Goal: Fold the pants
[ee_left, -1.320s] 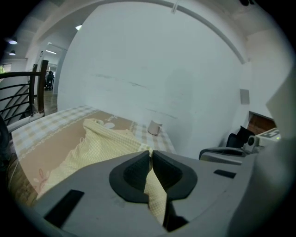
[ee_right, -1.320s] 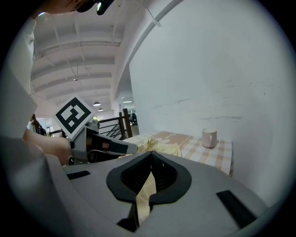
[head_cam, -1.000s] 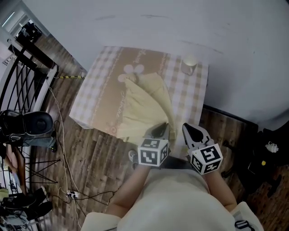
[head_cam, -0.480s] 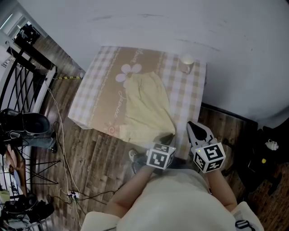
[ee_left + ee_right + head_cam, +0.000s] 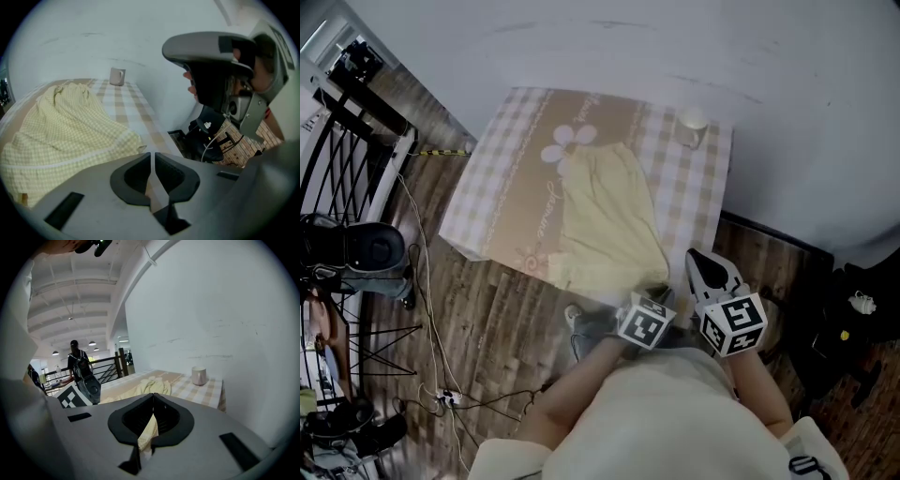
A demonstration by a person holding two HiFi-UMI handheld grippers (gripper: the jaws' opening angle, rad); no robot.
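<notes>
Pants lie spread just beyond jaws of left gripper

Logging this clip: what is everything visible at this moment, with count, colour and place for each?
pants: one, pale yellow checked, spread flat on the middle of the table
table: one, beige-and-white checked cloth with a white flower print
mug: one, white, far right corner of the table
railing: one, black, far left
cables: several, dark and white, on the wooden floor left of the table
bystander: one, dark clothes, by the railing
left gripper: one, grey, jaws shut, nothing seen between them, at the table's near edge
right gripper: one, grey, jaws shut, by the table's near right corner
</notes>
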